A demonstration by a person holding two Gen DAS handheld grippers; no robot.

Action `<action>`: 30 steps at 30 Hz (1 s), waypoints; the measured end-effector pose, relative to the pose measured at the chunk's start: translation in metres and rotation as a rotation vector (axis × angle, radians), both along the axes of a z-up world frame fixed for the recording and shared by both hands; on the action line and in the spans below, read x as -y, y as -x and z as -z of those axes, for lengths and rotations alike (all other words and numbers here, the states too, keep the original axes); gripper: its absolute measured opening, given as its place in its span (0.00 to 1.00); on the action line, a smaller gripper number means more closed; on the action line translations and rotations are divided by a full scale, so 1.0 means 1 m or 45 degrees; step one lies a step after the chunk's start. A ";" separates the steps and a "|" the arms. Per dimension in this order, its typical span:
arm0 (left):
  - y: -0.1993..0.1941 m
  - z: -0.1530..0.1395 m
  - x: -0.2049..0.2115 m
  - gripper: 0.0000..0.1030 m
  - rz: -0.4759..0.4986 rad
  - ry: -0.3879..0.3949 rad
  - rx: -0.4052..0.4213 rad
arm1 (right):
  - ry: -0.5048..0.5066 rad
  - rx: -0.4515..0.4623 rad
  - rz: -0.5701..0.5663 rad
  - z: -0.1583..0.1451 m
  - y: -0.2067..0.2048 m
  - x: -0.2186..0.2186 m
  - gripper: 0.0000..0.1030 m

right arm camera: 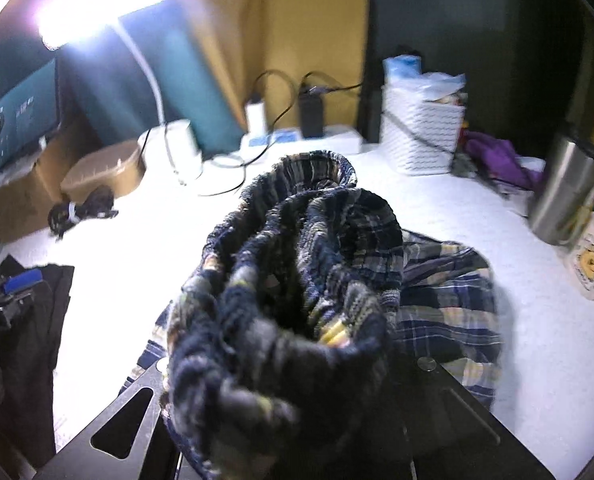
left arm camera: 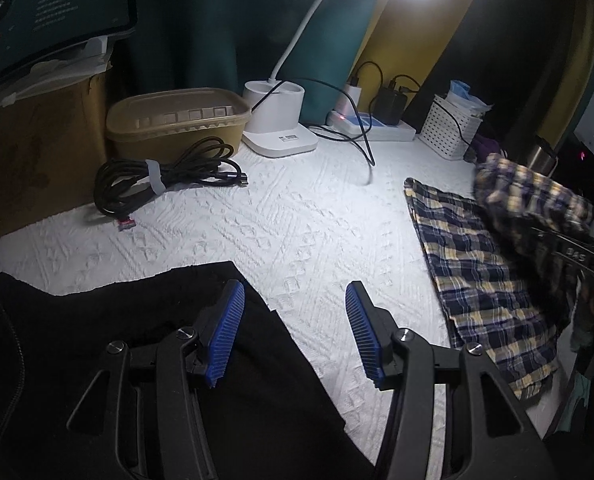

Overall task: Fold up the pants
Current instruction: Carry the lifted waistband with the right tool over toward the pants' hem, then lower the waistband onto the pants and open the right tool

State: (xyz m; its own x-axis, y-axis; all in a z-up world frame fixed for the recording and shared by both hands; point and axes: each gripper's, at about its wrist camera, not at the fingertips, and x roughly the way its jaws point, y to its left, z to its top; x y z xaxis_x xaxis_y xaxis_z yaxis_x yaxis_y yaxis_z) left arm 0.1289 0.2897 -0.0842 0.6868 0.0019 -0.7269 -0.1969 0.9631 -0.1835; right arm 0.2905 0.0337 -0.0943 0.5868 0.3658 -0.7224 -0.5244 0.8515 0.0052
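Note:
Plaid pants [left arm camera: 485, 272] in navy, yellow and white lie partly spread at the right of the white textured cover [left arm camera: 297, 220]. Their gathered waistband [right arm camera: 297, 264] is lifted and bunched in front of the right wrist camera. My right gripper [right arm camera: 293, 360] is shut on that bunched cloth, which hides its fingers. My left gripper [left arm camera: 295, 292] hangs open to the left of the pants, blue pads [left arm camera: 227, 336] apart with nothing between them, above the edge of a black garment [left arm camera: 97, 320].
Along the back stand a tan lidded container [left arm camera: 177, 120], a coiled black cable [left arm camera: 165, 180], a white lamp base [left arm camera: 279, 120], a power strip [left arm camera: 373, 126] and a white basket [left arm camera: 453, 128]. A steel tumbler [right arm camera: 565, 192] and a mug [right arm camera: 589, 264] stand at the right.

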 end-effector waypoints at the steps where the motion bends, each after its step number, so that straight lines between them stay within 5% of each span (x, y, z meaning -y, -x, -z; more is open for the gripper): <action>1: 0.000 0.001 0.000 0.51 0.005 -0.004 -0.004 | 0.017 0.001 -0.011 0.004 0.000 -0.006 0.11; 11: 0.000 0.007 0.009 0.51 0.083 -0.015 -0.032 | 0.172 -0.045 -0.053 0.035 -0.003 -0.038 0.13; 13: -0.001 0.008 0.010 0.51 0.086 -0.017 -0.038 | 0.191 -0.052 -0.069 0.040 -0.001 -0.042 0.24; 14: -0.001 0.008 0.010 0.51 0.085 -0.018 -0.041 | 0.191 -0.064 -0.083 0.041 0.000 -0.042 0.43; 15: 0.000 0.008 0.011 0.51 0.082 -0.019 -0.043 | 0.182 -0.084 -0.104 0.042 0.001 -0.043 0.75; 17: 0.001 0.007 0.012 0.51 0.079 -0.024 -0.045 | 0.171 -0.090 -0.140 0.043 0.005 -0.047 0.94; 30: 0.009 -0.010 0.036 0.51 0.066 -0.089 -0.036 | 0.054 -0.024 -0.232 0.016 0.037 -0.025 0.94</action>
State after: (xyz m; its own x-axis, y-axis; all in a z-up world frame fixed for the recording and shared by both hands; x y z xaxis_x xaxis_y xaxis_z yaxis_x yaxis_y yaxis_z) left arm 0.1201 0.2539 -0.0747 0.6666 0.0182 -0.7452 -0.1508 0.9823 -0.1109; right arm 0.2530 0.0586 -0.1100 0.4996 0.4340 -0.7497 -0.6702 0.7420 -0.0171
